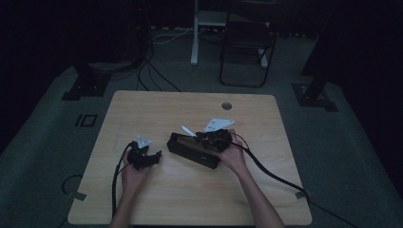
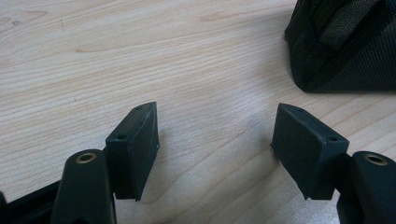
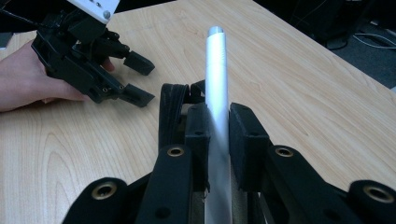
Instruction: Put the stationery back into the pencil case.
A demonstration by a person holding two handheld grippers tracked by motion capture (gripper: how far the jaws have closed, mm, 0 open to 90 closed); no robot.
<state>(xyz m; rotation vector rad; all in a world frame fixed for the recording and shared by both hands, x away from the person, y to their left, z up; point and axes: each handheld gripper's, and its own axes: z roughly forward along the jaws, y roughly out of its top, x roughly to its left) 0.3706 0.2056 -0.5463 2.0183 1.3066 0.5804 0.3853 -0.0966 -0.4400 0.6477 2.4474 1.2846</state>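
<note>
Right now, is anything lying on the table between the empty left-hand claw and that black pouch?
Nothing visible does. The left gripper is open, with bare wooden table running from its jaws to the black pouch. The right gripper is over the pouch, clamped on a silver pen-like tube.

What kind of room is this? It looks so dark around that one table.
Probably a recording lab or studio, not a home. A lone wooden table stands on grey carpet with dark surroundings, cables trail across the floor, and a folding chair stands behind it.
</note>
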